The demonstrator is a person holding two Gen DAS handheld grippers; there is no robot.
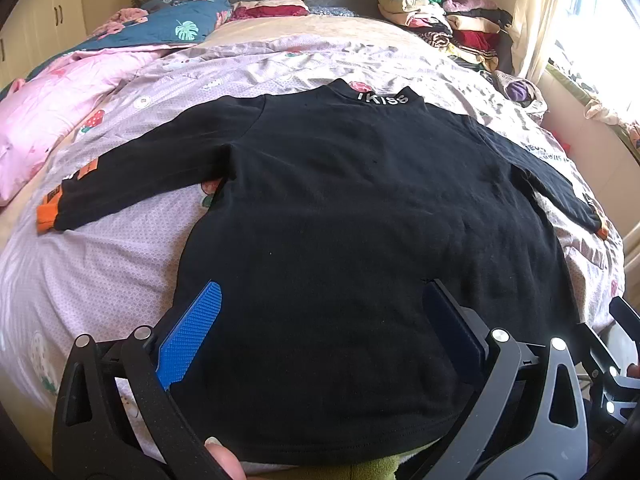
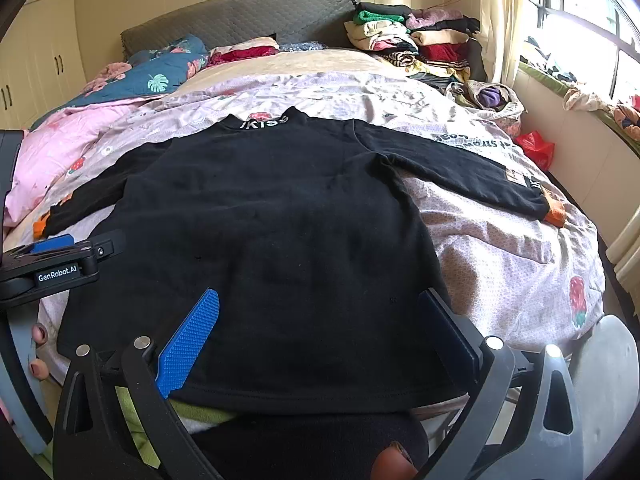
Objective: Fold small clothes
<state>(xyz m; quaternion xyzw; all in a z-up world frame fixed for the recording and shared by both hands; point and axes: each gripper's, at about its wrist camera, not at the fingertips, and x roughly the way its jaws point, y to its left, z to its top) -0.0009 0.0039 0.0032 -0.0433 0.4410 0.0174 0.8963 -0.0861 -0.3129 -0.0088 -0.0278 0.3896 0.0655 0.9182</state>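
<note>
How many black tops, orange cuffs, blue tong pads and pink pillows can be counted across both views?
Black top: 1
Orange cuffs: 2, one on the left sleeve, one on the right sleeve
Blue pads: 4, two on the left tongs, two on the right tongs
Pink pillow: 1
Total: 8

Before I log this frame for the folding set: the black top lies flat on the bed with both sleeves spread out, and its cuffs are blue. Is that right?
Not quite: the cuffs are orange, not blue. The left wrist view shows the black top flat on the bed, both sleeves spread, with an orange cuff on one; the right wrist view shows the other orange cuff.
</note>
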